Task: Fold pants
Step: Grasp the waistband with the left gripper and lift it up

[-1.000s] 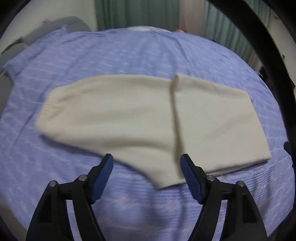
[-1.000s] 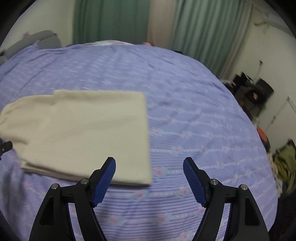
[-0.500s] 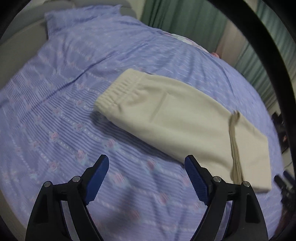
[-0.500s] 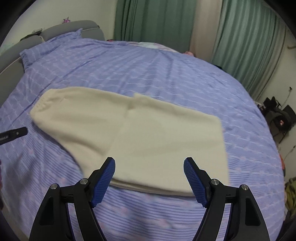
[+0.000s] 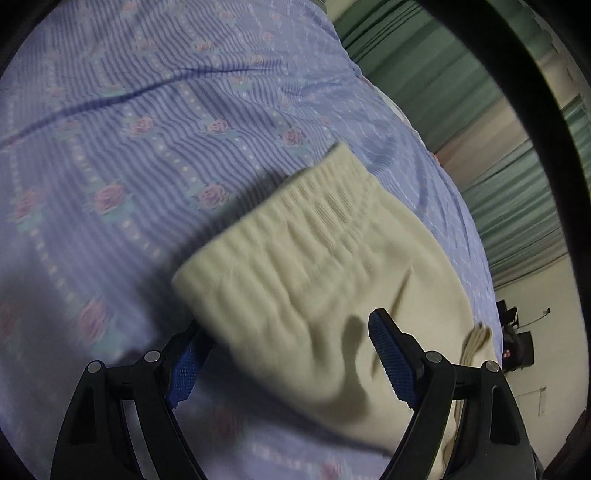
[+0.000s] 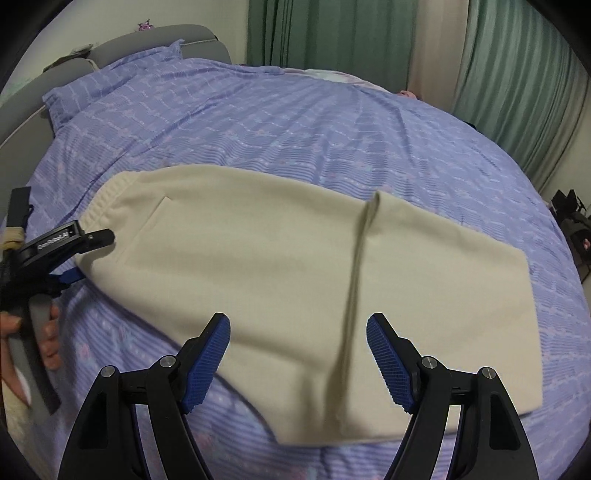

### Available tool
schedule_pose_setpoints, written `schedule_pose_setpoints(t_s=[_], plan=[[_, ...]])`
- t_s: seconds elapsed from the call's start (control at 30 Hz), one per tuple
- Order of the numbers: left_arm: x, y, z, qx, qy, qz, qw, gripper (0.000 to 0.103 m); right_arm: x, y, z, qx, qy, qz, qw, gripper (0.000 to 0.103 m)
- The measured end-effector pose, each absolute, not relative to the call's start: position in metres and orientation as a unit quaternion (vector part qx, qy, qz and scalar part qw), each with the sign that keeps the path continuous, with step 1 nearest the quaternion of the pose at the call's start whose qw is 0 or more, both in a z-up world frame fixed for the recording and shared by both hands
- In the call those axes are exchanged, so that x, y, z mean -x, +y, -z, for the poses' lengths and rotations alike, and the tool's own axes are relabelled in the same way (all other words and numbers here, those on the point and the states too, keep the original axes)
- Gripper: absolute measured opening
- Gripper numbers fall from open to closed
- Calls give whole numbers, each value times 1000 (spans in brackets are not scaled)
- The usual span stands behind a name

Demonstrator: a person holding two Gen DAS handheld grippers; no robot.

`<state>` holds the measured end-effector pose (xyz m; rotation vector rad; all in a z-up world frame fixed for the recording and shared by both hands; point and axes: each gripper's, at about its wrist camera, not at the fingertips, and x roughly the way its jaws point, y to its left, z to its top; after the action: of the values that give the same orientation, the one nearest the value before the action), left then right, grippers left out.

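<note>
Swung in close to the waistband (image 5: 314, 206) since half a second earlier, left gripper (image 5: 291, 365), with jaws spread wide and straddling the near corner of the cream pants (image 5: 332, 295); one blue pad looked tucked under the cloth edge, the other above it, nothing yet pinched. Seen from the right wrist view, same left gripper (image 6: 79, 254) at the waistband end (image 6: 107, 199), held in a bare hand (image 6: 48, 332). Right gripper (image 6: 297, 360) hovered over the near edge of the pants (image 6: 258, 266), jaws likewise spread, gripping nothing.

Lay flat on a bed under a lilac striped, rose-print cover (image 6: 295, 129), pants with long axis running left to right across the right wrist view, waistband to the left, doubled end to the right. Already folded once, by the look of it: leg ends brought back over the thighs, their edge showing as a raised seam (image 6: 362, 240) across the middle. Probably left to do: a second fold carrying the waistband over toward the doubled end, for which the left jaws appeared placed. Green curtains (image 6: 332, 33) and grey headboard (image 6: 155, 40) behind.
</note>
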<state>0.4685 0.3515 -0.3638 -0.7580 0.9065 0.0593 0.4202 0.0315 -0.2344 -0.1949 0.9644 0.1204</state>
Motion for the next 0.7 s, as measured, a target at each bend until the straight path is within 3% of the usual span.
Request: schedule_pose_setpoints(t_s=[0.1,0.23,0.3,0.7], plan=[[-484,353,370,373,414,-14,830,82,-429,37,239,93,470,-51,876,76],[-491,355,362,400,406,-4,822,39,-431,43,236,97,469,-52,876,76],[-488,353,343,390,392,12,833,33,-428,44,230,96,461,-59,880,76],[-486,222,173,116,312,10,943,28,-407,-51,151,12,409,-27,912,76]])
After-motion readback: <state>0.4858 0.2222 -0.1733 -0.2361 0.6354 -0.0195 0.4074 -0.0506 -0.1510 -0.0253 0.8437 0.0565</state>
